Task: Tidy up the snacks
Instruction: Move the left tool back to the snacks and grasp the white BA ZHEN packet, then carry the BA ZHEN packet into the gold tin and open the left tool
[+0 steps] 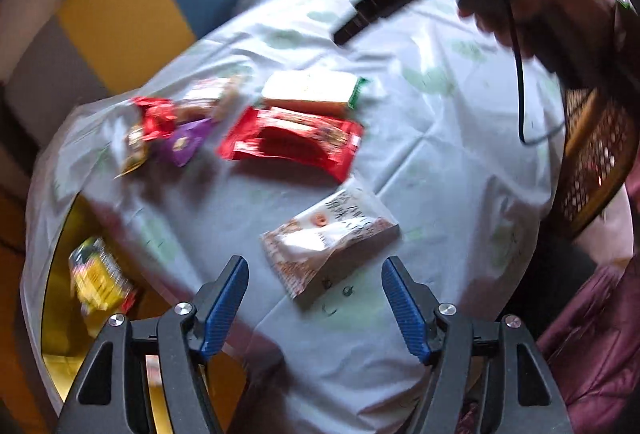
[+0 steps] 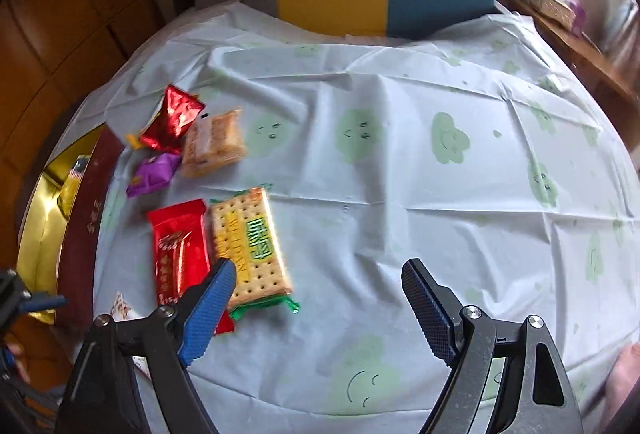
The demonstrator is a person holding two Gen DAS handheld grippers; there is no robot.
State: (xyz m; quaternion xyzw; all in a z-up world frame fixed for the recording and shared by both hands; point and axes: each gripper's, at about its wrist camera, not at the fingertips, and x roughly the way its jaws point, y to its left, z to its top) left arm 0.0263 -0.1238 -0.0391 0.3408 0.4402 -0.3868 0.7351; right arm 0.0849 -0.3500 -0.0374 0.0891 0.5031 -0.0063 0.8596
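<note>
My left gripper (image 1: 315, 308) hangs wide open and empty just short of the white snack pouch (image 1: 330, 240), ready to straddle it, while my right gripper (image 2: 318, 308), equally wide and empty, has the cracker packet (image 2: 250, 246) beside its left jaw and the small wrapped snacks (image 2: 176, 141) clustered beyond.

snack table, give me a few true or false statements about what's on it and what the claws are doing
1. The left claw is empty. True.
2. The cracker pack lies beside the red packet. True.
3. The right claw grips the cracker pack. False: it is open, holding nothing.
4. The purple snack sits alone mid-table. False: it lies near the table's edge, by the shiny red snack.
5. The tablecloth is plain. False: green smiley clouds.
</note>
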